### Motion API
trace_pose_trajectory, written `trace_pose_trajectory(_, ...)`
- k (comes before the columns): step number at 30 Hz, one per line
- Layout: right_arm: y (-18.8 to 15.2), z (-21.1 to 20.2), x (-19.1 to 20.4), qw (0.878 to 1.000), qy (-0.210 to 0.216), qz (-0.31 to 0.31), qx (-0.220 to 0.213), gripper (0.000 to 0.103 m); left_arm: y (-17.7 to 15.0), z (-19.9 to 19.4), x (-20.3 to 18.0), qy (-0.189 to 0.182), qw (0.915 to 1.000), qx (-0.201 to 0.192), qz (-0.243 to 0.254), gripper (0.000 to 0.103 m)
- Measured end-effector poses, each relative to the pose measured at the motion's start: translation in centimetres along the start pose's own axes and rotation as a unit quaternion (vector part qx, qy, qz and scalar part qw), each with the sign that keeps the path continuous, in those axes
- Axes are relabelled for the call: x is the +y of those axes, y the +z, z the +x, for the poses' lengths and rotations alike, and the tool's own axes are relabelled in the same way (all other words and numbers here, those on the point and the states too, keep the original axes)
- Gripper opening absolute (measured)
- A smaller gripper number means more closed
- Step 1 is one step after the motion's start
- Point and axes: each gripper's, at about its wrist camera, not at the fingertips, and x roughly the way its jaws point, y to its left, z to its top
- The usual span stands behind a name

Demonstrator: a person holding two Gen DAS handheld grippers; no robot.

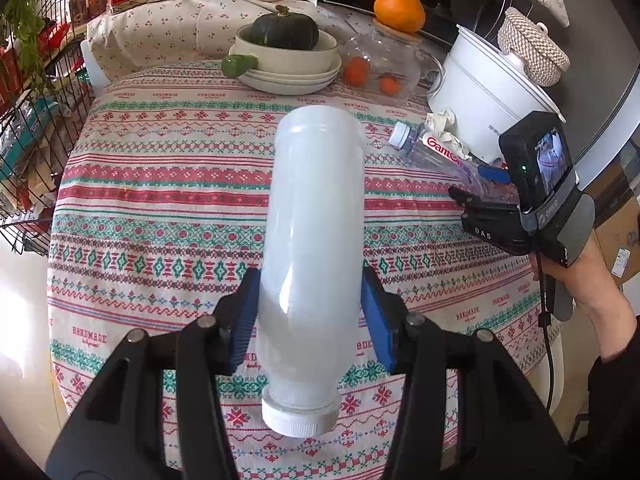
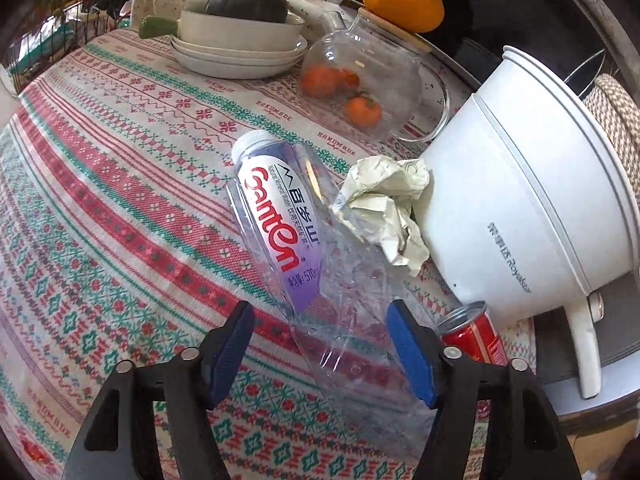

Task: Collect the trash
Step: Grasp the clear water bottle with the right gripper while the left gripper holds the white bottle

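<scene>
A patterned tablecloth [image 1: 160, 184] covers the table. Near centre, the left gripper [image 1: 310, 320] pinches a frosted white bottle [image 1: 316, 240] btwn its blue pads, white cap toward the camera, base pointing far, bottle clear of the cloth. Far side: a dark squash [image 1: 286, 32] sits in a cream bowl [image 1: 280, 56] on stacked plates, w/ a glass teapot [image 2: 360, 80] holding small oranges just right of it. At right, the right gripper [image 2: 320, 348] stands w/ jaws partly spread around the lower body of a clear water bottle [image 2: 288, 232] lying on the cloth, white cap pointing far; the right pad is at the bottle's side, the left pad apart from it. Crumpled paper [image 2: 388, 208] lies touching that bottle, against a white cooker pot [image 2: 532, 208]. A red can [image 2: 472, 332] lies near the pot's foot, far right.
</scene>
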Motion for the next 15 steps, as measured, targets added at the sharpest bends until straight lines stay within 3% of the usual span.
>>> trace_pose_trajectory(1,0.2,0.2,-0.1,1.000,-0.016,-0.003,-0.004,0.042,0.0,0.0,-0.1,0.000,1.0000,-0.001,0.001,0.051)
trace_pose_trajectory(6,0.0,-0.9,-1.8,1.000,-0.013,0.015,-0.007,0.022,0.1,-0.6,-0.8,0.005,0.9999,-0.012,-0.006,0.051)
trace_pose_trajectory(11,-1.5,-5.0,-3.2,0.999,0.019,0.039,-0.018,0.018,0.3,-1.4,-2.3,-0.015,0.9995,-0.027,-0.009,0.051)
trace_pose_trajectory(15,-3.5,-9.7,-4.0,0.997,0.034,0.062,-0.032,0.018,0.3,-1.8,-4.9,-0.015,0.9990,-0.038,0.018,0.051)
